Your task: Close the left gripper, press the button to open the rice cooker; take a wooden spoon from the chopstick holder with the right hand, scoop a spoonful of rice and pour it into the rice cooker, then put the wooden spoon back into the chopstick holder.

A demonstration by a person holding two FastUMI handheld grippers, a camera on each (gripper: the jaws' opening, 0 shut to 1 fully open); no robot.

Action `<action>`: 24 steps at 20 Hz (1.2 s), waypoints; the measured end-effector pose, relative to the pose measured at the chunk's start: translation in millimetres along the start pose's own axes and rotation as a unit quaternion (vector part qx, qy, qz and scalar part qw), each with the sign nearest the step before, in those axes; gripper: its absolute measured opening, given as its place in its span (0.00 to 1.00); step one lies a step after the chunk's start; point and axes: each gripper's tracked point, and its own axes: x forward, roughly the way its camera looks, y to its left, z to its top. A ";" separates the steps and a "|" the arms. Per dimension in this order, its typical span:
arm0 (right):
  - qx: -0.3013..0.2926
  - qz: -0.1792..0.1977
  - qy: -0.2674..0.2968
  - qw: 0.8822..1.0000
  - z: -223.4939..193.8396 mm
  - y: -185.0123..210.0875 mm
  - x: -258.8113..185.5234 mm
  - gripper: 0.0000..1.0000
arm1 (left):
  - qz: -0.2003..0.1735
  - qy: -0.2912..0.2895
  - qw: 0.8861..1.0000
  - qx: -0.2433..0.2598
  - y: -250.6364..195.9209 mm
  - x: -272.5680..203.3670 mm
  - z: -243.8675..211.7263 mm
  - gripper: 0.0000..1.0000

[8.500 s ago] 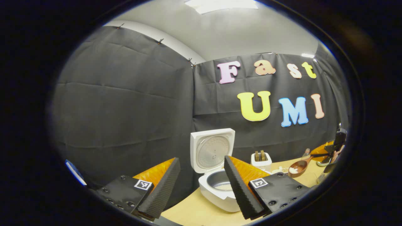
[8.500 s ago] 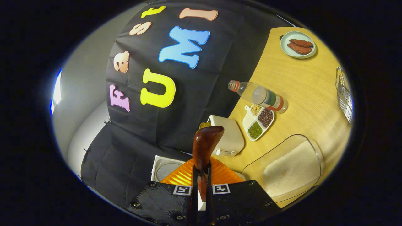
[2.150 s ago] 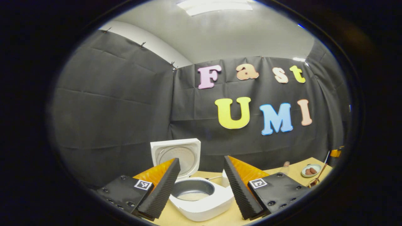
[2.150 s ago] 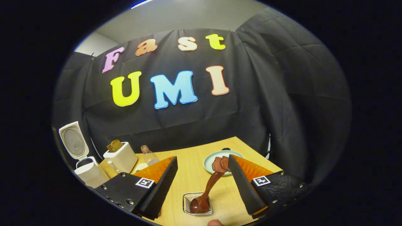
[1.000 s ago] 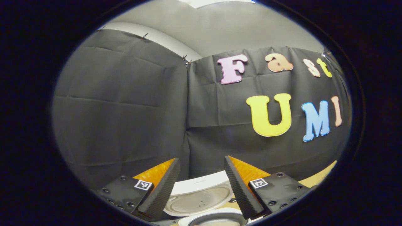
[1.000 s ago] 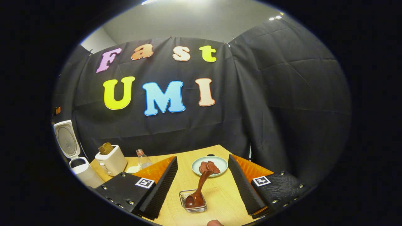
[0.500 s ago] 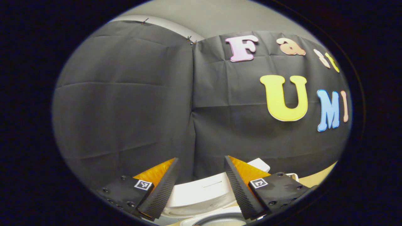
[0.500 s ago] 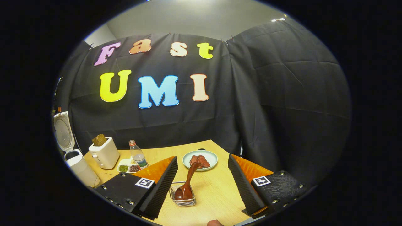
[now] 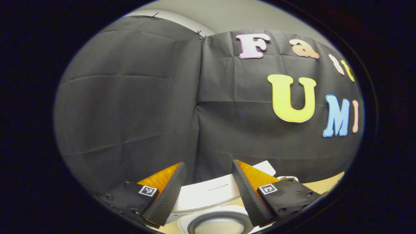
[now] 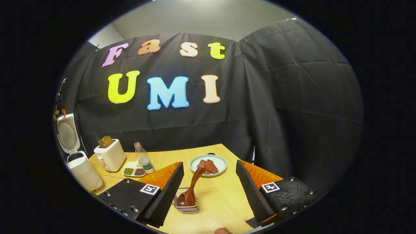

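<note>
The table (image 10: 224, 198) showed a pale wood-grain surface, matt and smooth. On it, the chopstick holder (image 10: 186, 208) looked like thin bright metal wire, and the wooden spoon (image 10: 191, 191) standing in it carried a dark, glossy varnished finish. Behind the holder, the plate (image 10: 208, 164) appeared glazed and smooth (ceramic or plastic could not be told). Toward the table's far left, the toaster (image 10: 110, 157) had a matt cream shell, the bottle (image 10: 144, 162) was clear plastic, and the rice cooker (image 10: 81, 174) looked like smooth white plastic. In the left gripper view, the rice cooker's inner pot (image 9: 217, 221) showed a dull grey metallic rim. The booth wall (image 10: 292, 97) was matt black cloth, creased.
</note>
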 end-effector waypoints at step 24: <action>-0.001 0.060 0.008 0.998 -0.4 -36.7 30.5 0.98 | -0.038 0.115 0.993 0.009 -74.3 -132.6 -148.8 0.97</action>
